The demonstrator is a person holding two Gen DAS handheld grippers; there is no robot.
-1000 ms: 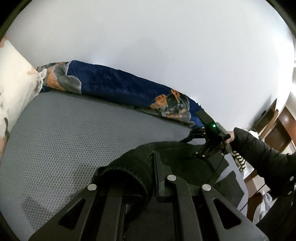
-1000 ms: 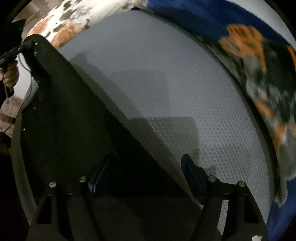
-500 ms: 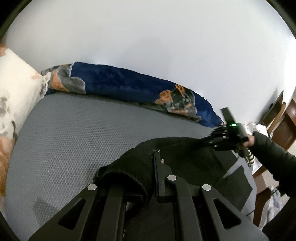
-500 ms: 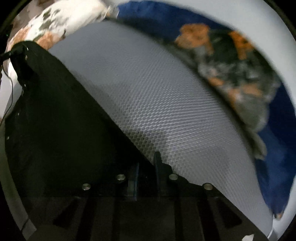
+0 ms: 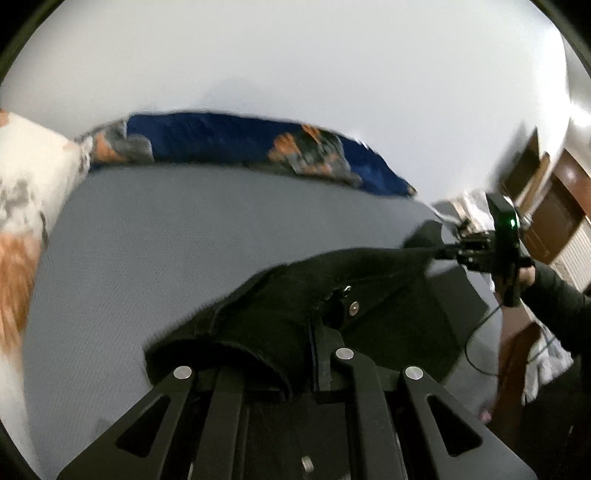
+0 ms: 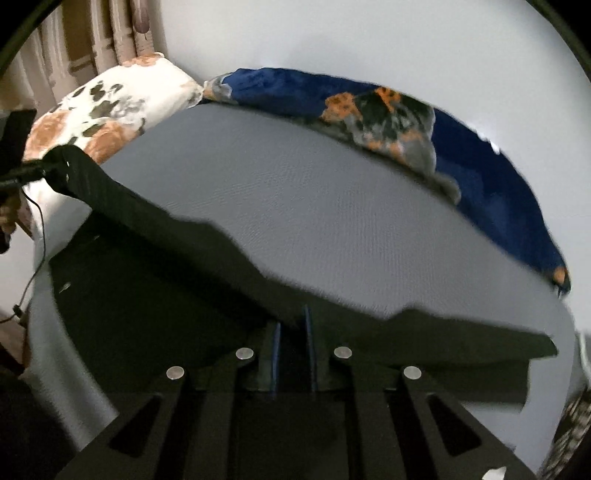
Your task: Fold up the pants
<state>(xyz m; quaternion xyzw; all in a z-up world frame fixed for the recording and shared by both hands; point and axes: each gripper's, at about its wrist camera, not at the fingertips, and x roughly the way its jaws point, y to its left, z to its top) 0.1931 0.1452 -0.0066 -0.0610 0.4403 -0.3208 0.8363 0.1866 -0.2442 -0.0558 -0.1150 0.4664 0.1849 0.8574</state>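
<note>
- Pants (image 5: pixel 280 306): black, stretched taut between my two grippers above the grey mattress (image 5: pixel 155 236).
- Left gripper (image 5: pixel 303 369): pressed together, pinching a bunched hem of the pants.
- Right gripper (image 6: pixel 291 343): jaws closing, nearly together, with the pants' edge between them.
- Background: blue patterned blanket (image 6: pixel 369 107) and floral pillow (image 6: pixel 110 103) along the wall.

White wall (image 5: pixel 295 55) behind a grey mattress (image 6: pixel 332 221); curtain (image 6: pixel 110 33) by the pillow (image 6: pixel 110 107).
</note>
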